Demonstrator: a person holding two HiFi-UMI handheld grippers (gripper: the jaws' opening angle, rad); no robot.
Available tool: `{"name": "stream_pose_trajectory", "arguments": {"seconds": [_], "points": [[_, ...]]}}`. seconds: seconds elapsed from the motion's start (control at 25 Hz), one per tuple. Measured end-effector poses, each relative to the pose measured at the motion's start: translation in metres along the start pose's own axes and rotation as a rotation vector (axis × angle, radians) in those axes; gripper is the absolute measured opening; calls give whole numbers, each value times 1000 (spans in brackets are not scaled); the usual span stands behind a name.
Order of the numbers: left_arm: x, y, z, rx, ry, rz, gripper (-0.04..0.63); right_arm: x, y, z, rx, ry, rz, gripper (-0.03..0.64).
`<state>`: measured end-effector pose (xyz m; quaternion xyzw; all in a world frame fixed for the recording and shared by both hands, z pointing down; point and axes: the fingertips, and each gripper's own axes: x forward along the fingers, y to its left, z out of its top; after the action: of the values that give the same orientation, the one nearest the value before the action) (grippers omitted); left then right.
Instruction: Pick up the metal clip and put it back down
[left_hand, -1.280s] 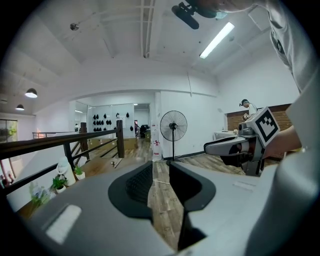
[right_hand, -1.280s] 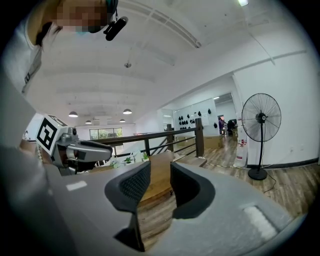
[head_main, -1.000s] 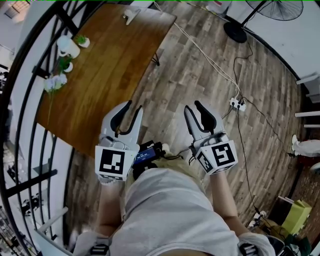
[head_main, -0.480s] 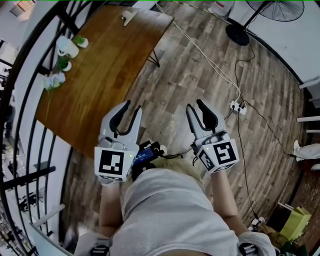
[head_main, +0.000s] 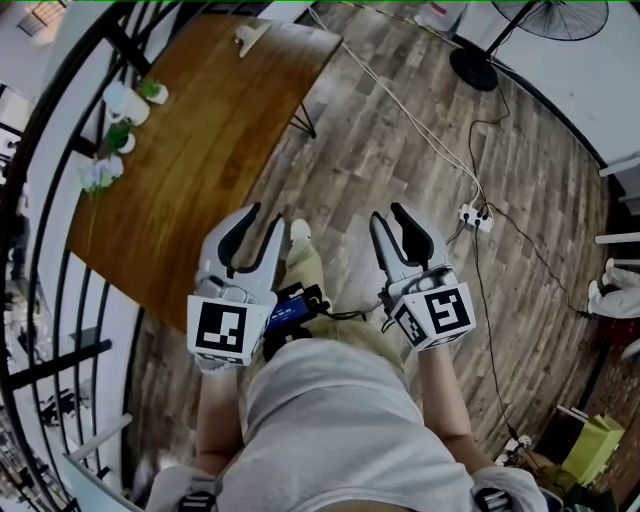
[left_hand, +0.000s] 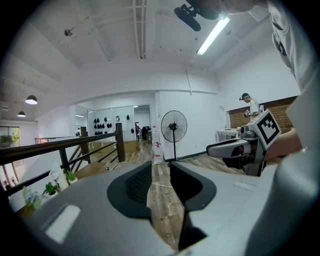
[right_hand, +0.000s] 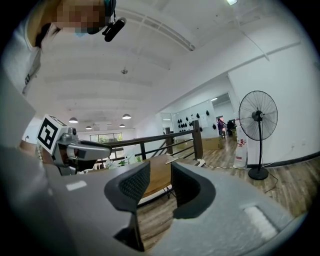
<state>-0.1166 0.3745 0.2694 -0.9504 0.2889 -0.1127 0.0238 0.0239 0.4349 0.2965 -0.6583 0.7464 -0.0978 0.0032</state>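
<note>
A wood-plank floor (head_main: 400, 150) is spanning the room, and a wooden table (head_main: 200, 130) is standing at the far left just beside a black railing (left_hand: 120, 142), with small potted plants (head_main: 128, 100) sitting along its left edge. A pedestal fan (right_hand: 257, 117) is standing at the far right near a white wall (right_hand: 285, 90), while a white cable (head_main: 410, 110) is running across the floor toward a power strip (head_main: 472, 210). A tube light (left_hand: 212, 35) is glowing on the white ceiling (left_hand: 100, 65).
</note>
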Motion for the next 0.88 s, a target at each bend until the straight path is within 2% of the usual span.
{"name": "stream_pose_trajectory", "arguments": {"seconds": [0.48,0.88], "points": [[87,48,3,-15,-2,-69,115,71,-51,9,-1,18,-59,126],[162,110,17,-34,3,-90,115,151,-87,34,-5,43,-73,126]]}}
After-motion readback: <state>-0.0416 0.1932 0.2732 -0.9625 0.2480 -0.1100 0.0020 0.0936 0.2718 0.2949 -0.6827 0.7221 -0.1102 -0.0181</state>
